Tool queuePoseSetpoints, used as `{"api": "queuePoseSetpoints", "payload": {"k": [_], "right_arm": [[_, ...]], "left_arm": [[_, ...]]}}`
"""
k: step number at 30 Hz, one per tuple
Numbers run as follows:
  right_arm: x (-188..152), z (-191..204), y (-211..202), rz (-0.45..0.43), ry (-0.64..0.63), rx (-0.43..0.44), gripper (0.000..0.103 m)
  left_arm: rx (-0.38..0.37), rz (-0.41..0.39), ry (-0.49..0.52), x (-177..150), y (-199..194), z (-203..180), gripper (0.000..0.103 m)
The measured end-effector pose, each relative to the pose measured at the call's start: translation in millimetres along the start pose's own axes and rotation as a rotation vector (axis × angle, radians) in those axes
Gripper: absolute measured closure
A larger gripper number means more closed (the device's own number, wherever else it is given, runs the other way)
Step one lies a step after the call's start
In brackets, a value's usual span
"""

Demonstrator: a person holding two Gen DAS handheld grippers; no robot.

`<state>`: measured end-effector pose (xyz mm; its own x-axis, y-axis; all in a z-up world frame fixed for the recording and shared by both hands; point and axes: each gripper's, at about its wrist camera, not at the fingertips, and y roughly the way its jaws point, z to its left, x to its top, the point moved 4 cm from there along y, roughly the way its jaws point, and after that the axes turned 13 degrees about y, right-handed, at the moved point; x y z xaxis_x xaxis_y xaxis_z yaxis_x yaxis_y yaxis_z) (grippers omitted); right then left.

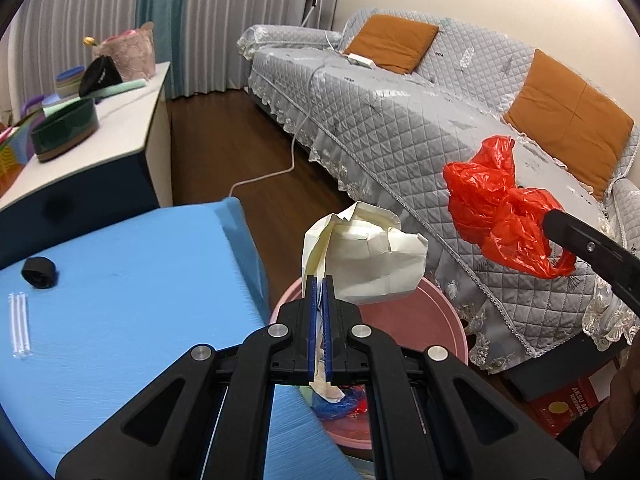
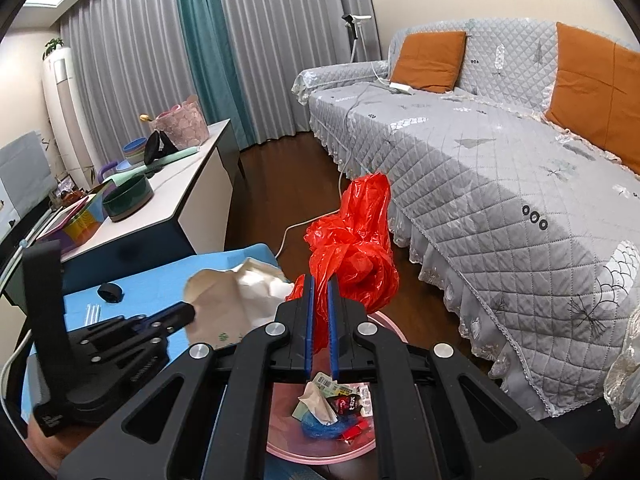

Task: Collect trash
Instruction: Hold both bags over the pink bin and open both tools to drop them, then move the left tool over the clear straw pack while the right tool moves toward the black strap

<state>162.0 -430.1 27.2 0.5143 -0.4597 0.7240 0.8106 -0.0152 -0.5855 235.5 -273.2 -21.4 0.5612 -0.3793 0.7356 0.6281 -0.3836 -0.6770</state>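
My left gripper (image 1: 320, 280) is shut on a crumpled cream paper (image 1: 372, 256) and holds it over the pink bin (image 1: 440, 320) beside the blue table (image 1: 120, 300). The right gripper (image 2: 320, 280) is shut on a red plastic bag (image 2: 352, 240), which hangs above the same pink bin (image 2: 384, 320). In the left wrist view the red bag (image 1: 500, 216) is at the right, pinched by the right gripper's black finger. In the right wrist view the left gripper (image 2: 188, 314) and its paper (image 2: 232, 300) are at the left. Wrappers and tissue (image 2: 332, 408) lie in the bin.
A black band (image 1: 39, 273) and clear straws (image 1: 19, 324) lie on the blue table. A grey quilted sofa (image 1: 400, 120) with orange cushions fills the right. A white cabinet (image 1: 120, 128) with a green bowl stands at the left. A white cable (image 1: 288, 160) crosses the wooden floor.
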Motion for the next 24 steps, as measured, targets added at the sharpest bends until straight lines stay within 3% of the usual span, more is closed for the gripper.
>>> {"api": "queuePoseSetpoints", "payload": {"k": [7,8,10,11,14,24], "right_arm": [[-0.6,0.5,4.7,0.011,-0.003,-0.002,0.093],[-1.2,0.0,6.4,0.017,-0.003,-0.008,0.091],[-2.5,-1.1,8.6,0.026,0.004,-0.009,0.081],[-2.7,-1.8,8.8,0.026,0.009,-0.009,0.075],[-1.3,-3.0,8.9,0.018,0.022,-0.014,0.065],[-2.6,5.2,10.6,0.012,0.033,-0.012,0.065]], "left_arm": [[-0.043,0.031,-0.016,1.5,14.2,-4.4,0.099],[-0.053,0.037,-0.019,0.5,15.2,-4.3,0.096],[-0.055,0.035,-0.026,-1.7,13.6,-2.7,0.073],[-0.051,0.027,-0.032,-2.9,10.6,-0.6,0.072],[-0.045,0.022,-0.042,-5.8,4.7,5.3,0.072],[-0.003,-0.012,-0.078,-11.5,-31.7,40.9,0.072]]}}
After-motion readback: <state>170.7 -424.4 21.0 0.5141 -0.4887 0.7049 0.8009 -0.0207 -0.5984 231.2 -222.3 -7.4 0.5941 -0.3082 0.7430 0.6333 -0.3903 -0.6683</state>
